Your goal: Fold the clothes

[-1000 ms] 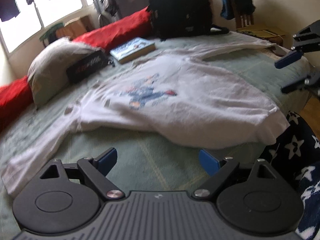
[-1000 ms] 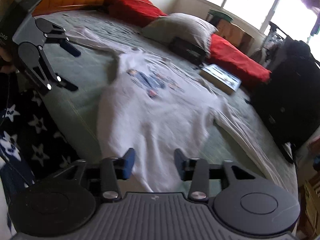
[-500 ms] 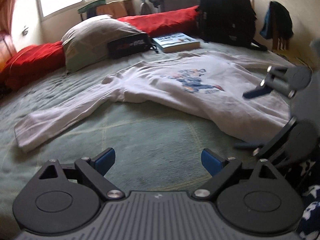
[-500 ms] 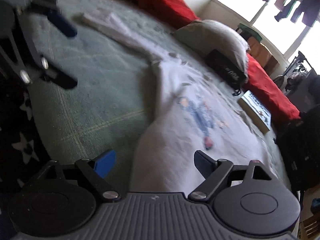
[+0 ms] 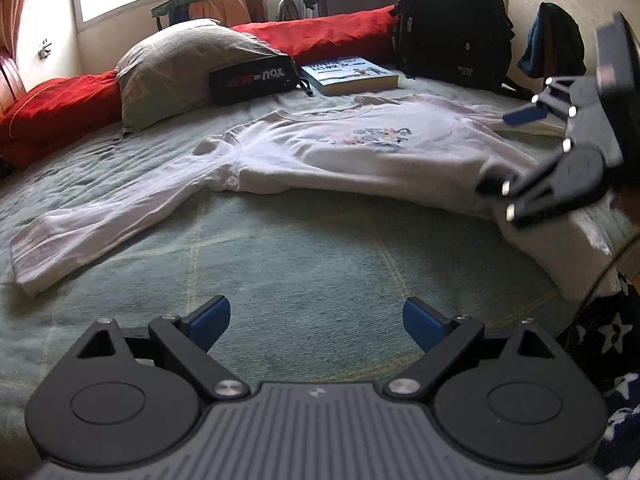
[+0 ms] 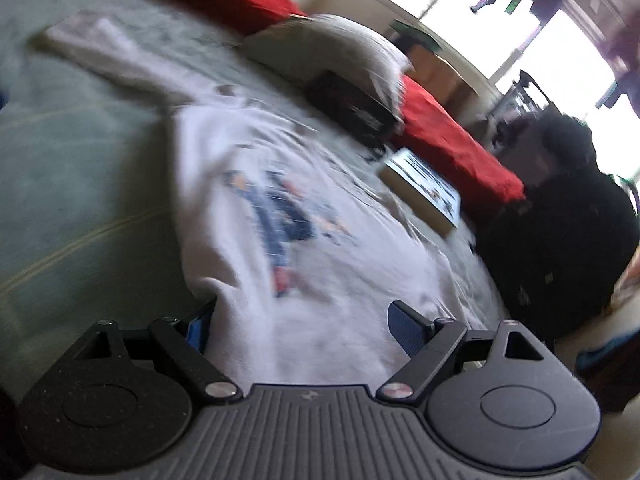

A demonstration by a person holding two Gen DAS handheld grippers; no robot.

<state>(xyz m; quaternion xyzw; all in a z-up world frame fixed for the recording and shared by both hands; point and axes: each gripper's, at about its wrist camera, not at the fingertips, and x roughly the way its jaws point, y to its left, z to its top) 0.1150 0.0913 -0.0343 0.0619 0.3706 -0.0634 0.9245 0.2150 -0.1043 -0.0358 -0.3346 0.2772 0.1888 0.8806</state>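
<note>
A white long-sleeved shirt (image 5: 360,156) with a blue print lies flat, front up, on the green bedspread (image 5: 300,264). One sleeve (image 5: 100,228) stretches out to the left. My left gripper (image 5: 316,320) hangs open over bare bedspread in front of the shirt, nothing between its fingers. My right gripper (image 5: 508,152) is open wide at the shirt's hem on the right. In the blurred right wrist view the shirt (image 6: 320,248) lies between the fingers of the right gripper (image 6: 302,328), and the cloth's edge partly hides the left fingertip (image 6: 196,328). The pads do not press on the cloth.
At the back of the bed lie a grey pillow (image 5: 180,64), a red bolster (image 5: 320,36), a black pouch (image 5: 252,80), a book (image 5: 352,74) and a black backpack (image 5: 452,28). Dark star-patterned fabric (image 5: 600,340) is at the near right edge.
The right gripper's jaws widened, and it moved forward and down onto the shirt's hem. The left gripper slid left along the front of the bed and stayed open.
</note>
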